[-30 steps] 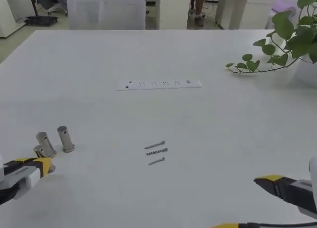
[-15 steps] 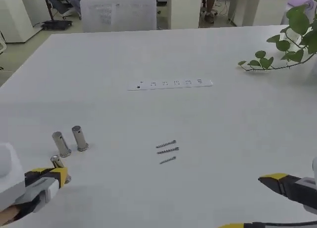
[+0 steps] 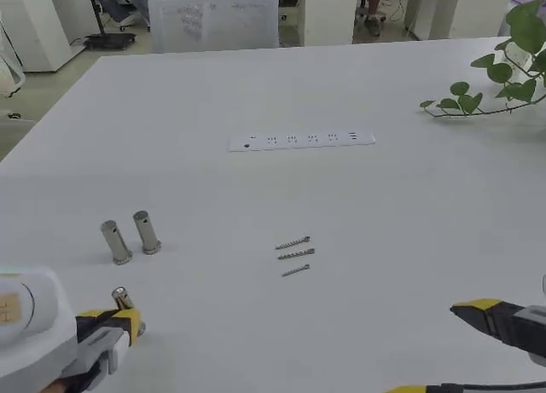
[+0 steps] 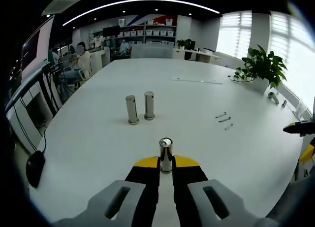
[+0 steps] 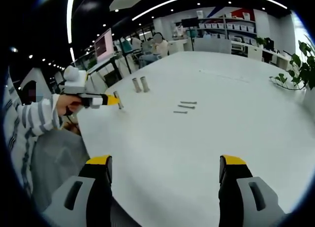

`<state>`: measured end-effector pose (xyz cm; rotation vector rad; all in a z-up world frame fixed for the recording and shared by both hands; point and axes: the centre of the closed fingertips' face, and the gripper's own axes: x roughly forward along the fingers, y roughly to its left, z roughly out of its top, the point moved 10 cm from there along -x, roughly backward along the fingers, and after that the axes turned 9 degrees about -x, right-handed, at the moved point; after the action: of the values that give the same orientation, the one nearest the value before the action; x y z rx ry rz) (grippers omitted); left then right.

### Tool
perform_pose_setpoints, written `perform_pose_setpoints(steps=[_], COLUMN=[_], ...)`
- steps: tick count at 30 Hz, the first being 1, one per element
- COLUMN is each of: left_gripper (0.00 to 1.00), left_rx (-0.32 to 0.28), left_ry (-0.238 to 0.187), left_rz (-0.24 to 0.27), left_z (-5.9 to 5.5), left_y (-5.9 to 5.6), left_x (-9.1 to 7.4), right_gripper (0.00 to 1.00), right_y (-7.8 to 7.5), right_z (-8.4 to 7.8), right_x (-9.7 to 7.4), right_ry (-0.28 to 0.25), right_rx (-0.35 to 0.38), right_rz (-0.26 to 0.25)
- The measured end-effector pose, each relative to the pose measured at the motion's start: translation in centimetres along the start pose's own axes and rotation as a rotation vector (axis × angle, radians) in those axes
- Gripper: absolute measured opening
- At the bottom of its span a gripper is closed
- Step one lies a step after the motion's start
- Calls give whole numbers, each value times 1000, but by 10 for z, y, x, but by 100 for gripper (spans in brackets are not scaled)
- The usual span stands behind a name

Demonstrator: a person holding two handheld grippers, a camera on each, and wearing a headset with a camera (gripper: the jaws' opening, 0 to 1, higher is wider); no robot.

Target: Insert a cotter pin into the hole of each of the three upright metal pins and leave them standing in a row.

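Left tongs clenched on one upright metal pin, near left of table.
The metal pin [image 4: 166, 153] is a short shiny steel cylinder with a flat round top. It stands upright between the yellow tips of the left tongs [image 4: 166, 164], near left on the white table [image 3: 341, 205]. Just beyond it two more pins [image 3: 147, 233] of the same look stand side by side, not touching, each on a wider foot. Three cotter pins [image 3: 296, 255], thin and grey, lie parallel in a short stack mid-table, well right of the pins. Right tongs [image 5: 166, 160] are released with the jaws wide apart, over the near right of the table. A white power strip [image 3: 301, 141] lies farther off, and a plant [image 3: 503, 78] is at far right.
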<state>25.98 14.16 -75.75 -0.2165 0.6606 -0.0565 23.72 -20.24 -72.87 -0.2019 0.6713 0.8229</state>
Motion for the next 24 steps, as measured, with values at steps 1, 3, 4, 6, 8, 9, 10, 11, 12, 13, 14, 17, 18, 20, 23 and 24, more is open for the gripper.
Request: perform_pose_setpoints(steps=[1,3,4,6,8,9,10,11,12,13,14,17,18,20,23,24], left_gripper=[7,7,7,7,7,7,7,7,7,7,7,7,7,7,7,7], left_rx=[3,21,19,17,21,22,20,19,20,21,24,32,40,44,39,37], left_ry=[0,1,1,-1,-1,-1,1,1,1,-1,-2,-20,-21,-22,-20,-21], left_rz=[1,1,0,-9,-13,-14,-14,-13,-14,-15,-14,-17,-13,-16,-20,-21], left_z=[-1,-4,-4,-7,-9,-10,-11,-12,-13,-13,-13,-12,-11,-11,-11,-11], left_y=[-1,-3,-3,-4,-6,-6,-6,-7,-8,-9,-8,-10,-11,-11,-12,-12], left_x=[0,-1,-1,0,1,2,2,3,3,3,3,3,3,4,3,3], right_gripper=[91,91,91,91,91,91,91,91,91,91,91,91,91,91,91,91], right_y=[0,1,2,2,2,3,3,3,4,4,4,4,4,5,5,5], right_z=[0,0,0,1,1,2,2,2,2,2,2,1,1,2,2,2], right_x=[0,1,1,1,1,1,1,1,1,1,1,1,1,1,2,2], right_ry=[1,3,6,10,9,8,7,7,8,9,10,12,12,14,12,10], right_rx=[-2,-6,-8,-15,-15,-15,-15,-16,-17,-17,-17,-16,-16,-17,-17,-16], right_rz=[1,4,5,4,4,5,6,6,6,6,6,6,5,7,8,9])
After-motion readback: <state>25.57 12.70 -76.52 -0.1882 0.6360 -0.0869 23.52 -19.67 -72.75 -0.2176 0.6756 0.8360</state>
